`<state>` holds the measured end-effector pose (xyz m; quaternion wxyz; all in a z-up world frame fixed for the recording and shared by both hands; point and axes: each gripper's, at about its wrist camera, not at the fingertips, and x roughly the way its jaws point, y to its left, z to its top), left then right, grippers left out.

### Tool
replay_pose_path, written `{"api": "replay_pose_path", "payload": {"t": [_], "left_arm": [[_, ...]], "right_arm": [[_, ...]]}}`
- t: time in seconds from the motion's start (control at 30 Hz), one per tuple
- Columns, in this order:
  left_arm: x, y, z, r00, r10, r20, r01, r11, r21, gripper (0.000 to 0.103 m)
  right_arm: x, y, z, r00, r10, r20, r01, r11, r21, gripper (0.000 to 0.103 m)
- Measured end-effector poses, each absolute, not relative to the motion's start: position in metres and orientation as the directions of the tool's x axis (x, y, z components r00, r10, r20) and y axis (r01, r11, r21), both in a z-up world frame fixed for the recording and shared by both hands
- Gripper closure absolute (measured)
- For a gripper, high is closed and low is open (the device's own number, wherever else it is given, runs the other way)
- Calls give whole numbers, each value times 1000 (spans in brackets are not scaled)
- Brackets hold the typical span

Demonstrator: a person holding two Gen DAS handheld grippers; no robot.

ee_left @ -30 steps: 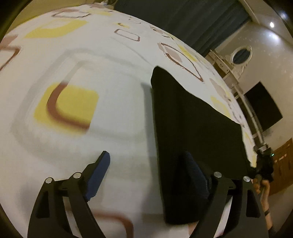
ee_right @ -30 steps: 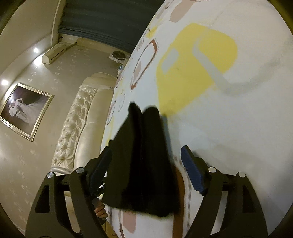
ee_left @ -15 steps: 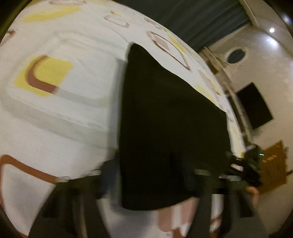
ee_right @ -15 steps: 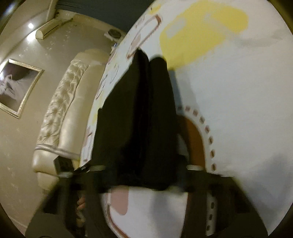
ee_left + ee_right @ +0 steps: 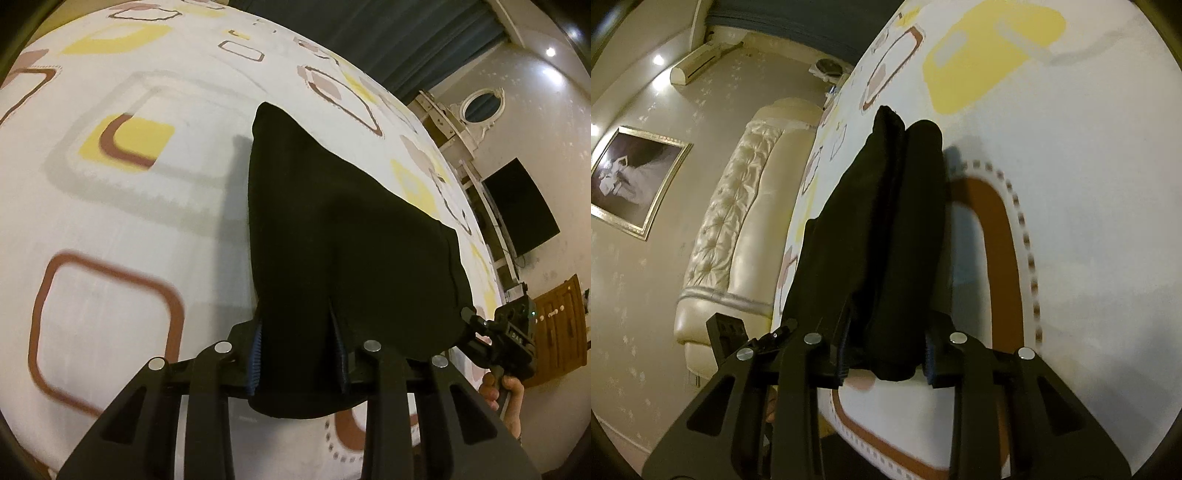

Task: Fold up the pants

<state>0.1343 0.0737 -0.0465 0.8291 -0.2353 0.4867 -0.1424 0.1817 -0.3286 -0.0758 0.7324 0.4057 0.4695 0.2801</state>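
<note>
Gripped black pants [image 5: 343, 236] near bed [image 5: 122, 221] edge w/ left gripper [image 5: 299, 354] & right gripper [image 5: 886, 350], jaws closing (fabric pinched between); open bedspread beyond.

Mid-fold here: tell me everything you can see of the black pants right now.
The black pants look like soft, matte, plain fabric, already folded into a narrow, layered bundle. Its far end lies on the patterned bedspread; the near edge is raised. The left gripper is closing on one near corner, cloth between its blue pads. The right gripper is closing on the other corner, where the pants show two thick rolls side by side. No label or waistband is discernible.
</note>
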Motion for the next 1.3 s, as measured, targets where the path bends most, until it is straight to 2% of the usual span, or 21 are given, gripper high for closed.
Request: {"api": "replay_pose_path", "payload": {"t": [0.17,0.3,0.97,1.03,1.07,1.1,1.23,1.3], "left_arm": [[123,73,-55,494,-458,-739,43,862,-505,71],[125,76,-65,501,-474,-724,46,850,-525,69],[116,79,-69,528,-486,-696,66,841,-537,66],[116,80,-69,529,-487,-695,68,841,-537,63],[116,80,-69,529,-487,-695,67,840,-538,58],[116,82,-70,531,-483,-697,60,841,-537,47],[112,87,-71,553,-465,-691,37,843,-537,32],[106,87,-68,565,-428,-705,33,866,-499,27]], "right_arm": [[162,-331,-88,393,795,-461,-24,510,860,74],[164,-333,-106,401,812,-424,-11,467,884,75],[157,-344,-109,421,814,-401,-22,451,892,74],[158,-345,-110,422,814,-400,-19,449,893,74],[157,-347,-111,424,814,-397,-16,445,895,74],[156,-349,-112,427,815,-391,-12,438,899,74],[152,-355,-113,444,820,-361,14,396,918,70],[148,-362,-114,453,819,-352,28,382,924,69]]}}
